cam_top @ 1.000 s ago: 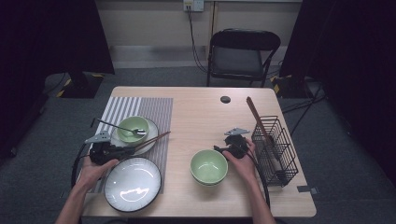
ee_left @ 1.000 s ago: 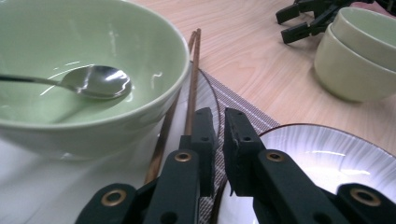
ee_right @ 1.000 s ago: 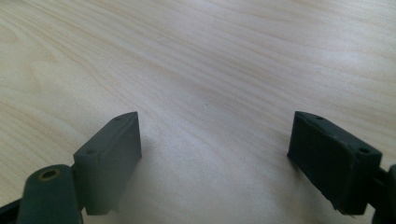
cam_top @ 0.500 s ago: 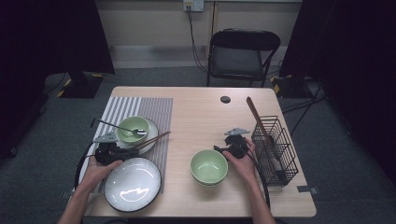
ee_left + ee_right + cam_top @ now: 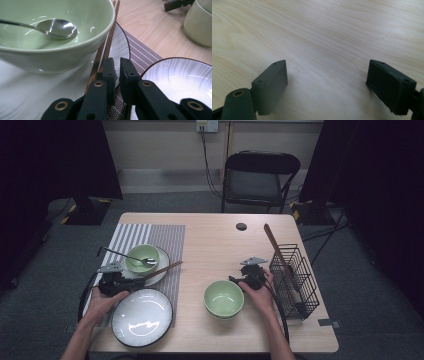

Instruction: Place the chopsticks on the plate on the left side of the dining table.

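Note:
My left gripper (image 5: 127, 281) (image 5: 117, 61) lies low at the edge of a small white plate (image 5: 150, 276) (image 5: 25, 95). Its jaws are shut with only a thin slit and nothing between them. A pair of brown chopsticks (image 5: 162, 269) (image 5: 110, 37) rests on that plate's rim and runs just past the left jaw. On the plate stands a green bowl (image 5: 141, 257) (image 5: 50, 50) with a metal spoon (image 5: 127, 256) (image 5: 56, 27) in it. My right gripper (image 5: 239, 276) (image 5: 327, 72) rests open over bare wood, beside a second, empty green bowl (image 5: 223, 298) (image 5: 197, 22).
A large white plate (image 5: 141, 316) (image 5: 180, 80) sits at the front left on a striped placemat (image 5: 135, 235). A black wire rack (image 5: 295, 280) holding a wooden utensil (image 5: 275, 245) stands at the right edge. A small black disc (image 5: 241, 226) lies at the back; a folding chair (image 5: 260, 180) stands beyond.
The left gripper has shifted a touch to the right, toward the small plate and chopsticks. The right hand and the dishes have kept still.

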A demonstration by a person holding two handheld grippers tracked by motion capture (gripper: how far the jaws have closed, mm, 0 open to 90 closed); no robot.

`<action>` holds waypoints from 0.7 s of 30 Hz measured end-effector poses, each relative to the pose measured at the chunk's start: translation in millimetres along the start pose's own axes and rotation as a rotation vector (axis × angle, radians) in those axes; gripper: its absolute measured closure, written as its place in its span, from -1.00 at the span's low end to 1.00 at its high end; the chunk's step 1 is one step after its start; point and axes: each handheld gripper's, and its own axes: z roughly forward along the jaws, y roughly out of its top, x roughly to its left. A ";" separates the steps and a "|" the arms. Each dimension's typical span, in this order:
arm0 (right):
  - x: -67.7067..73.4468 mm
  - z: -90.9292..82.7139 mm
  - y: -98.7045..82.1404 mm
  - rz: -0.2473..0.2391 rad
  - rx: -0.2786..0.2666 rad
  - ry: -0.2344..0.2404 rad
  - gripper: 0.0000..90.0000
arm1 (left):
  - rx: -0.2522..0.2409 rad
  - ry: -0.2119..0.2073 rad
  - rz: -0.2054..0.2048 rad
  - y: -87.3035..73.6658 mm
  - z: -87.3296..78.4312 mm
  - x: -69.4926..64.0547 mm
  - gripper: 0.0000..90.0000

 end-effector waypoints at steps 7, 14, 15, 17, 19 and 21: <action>-0.1 0.0 0.0 -0.001 0.000 0.000 -0.63 | -0.009 0.012 -0.009 -1.3 -5.4 3.3 0.84; 0.0 0.0 0.0 0.000 0.000 0.000 -0.63 | -0.021 0.013 -0.018 -1.7 -7.8 4.4 0.83; -0.1 0.0 0.0 -0.001 0.000 0.000 -0.63 | -0.025 0.015 -0.019 -1.3 -9.0 4.1 0.83; 0.0 0.0 0.0 0.000 0.000 0.000 -0.63 | -0.053 -0.001 -0.025 0.0 -13.1 4.3 0.82; 0.0 0.0 0.0 0.000 0.000 0.000 -0.63 | -0.087 -0.008 -0.034 1.9 -19.5 5.4 0.81; 0.0 0.0 0.0 0.000 0.000 0.000 -0.63 | -0.111 -0.005 -0.051 3.4 -23.9 7.4 0.82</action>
